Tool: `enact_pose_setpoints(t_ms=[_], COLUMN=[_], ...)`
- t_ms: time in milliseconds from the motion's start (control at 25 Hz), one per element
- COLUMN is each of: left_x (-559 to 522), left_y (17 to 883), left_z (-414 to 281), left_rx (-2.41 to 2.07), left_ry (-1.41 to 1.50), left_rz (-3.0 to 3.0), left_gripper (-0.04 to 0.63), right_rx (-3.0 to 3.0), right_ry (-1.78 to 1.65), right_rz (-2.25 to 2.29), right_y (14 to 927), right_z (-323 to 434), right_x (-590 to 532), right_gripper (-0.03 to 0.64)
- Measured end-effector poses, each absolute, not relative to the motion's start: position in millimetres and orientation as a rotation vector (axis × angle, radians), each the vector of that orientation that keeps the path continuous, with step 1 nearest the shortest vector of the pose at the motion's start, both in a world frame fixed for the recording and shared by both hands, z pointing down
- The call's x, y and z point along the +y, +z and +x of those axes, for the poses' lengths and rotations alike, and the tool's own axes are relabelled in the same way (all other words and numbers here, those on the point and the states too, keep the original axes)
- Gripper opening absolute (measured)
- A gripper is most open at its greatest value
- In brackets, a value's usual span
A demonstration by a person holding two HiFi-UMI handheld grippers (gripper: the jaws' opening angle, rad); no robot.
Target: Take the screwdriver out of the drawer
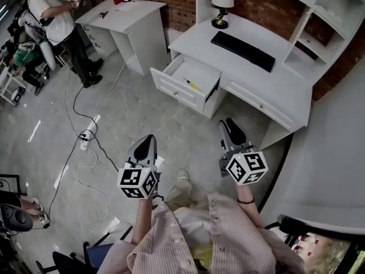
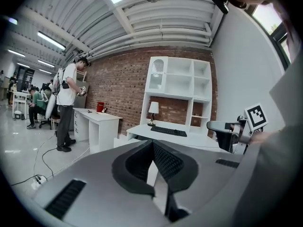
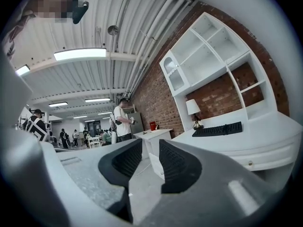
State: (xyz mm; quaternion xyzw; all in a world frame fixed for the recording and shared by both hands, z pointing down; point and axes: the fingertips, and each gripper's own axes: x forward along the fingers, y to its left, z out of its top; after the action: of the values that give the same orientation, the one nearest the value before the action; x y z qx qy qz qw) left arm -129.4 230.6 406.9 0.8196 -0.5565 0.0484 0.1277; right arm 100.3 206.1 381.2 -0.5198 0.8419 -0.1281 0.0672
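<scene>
The white desk's left drawer (image 1: 172, 85) stands pulled open, and a yellow-handled screwdriver (image 1: 193, 85) lies inside it on the white bottom. Both grippers hang over the floor in front of the desk, well short of the drawer. My left gripper (image 1: 150, 137) points toward the drawer; in the left gripper view its pads (image 2: 152, 143) meet at the tips with nothing between them. My right gripper (image 1: 228, 122) is nearer the desk front, and its jaws (image 3: 150, 148) stand open around an empty gap. The screwdriver shows in neither gripper view.
A black keyboard (image 1: 242, 51) and a lamp (image 1: 222, 3) sit on the desk (image 1: 285, 93), with white shelves (image 1: 319, 21) at its right. A second white desk (image 1: 122, 13) stands far left with a person (image 1: 57, 21) beside it. A cable (image 1: 85, 138) trails over the floor.
</scene>
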Motion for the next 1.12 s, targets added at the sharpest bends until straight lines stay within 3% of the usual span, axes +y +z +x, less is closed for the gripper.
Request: enact_pose_setpoints(t_ms=[1120], left_x=[57.8], left_y=[442.9], left_z=[-161.7], left_rx=[-1.468], left_ry=[0.216], left_rz=[2.381], left_gripper=[0.000], right_rx=[2.493], right_ry=[-0.593], right_rz=[-1.715], right_y=[426.7], right_z=[68.8], right_x=[38.0], right_gripper=[0.104])
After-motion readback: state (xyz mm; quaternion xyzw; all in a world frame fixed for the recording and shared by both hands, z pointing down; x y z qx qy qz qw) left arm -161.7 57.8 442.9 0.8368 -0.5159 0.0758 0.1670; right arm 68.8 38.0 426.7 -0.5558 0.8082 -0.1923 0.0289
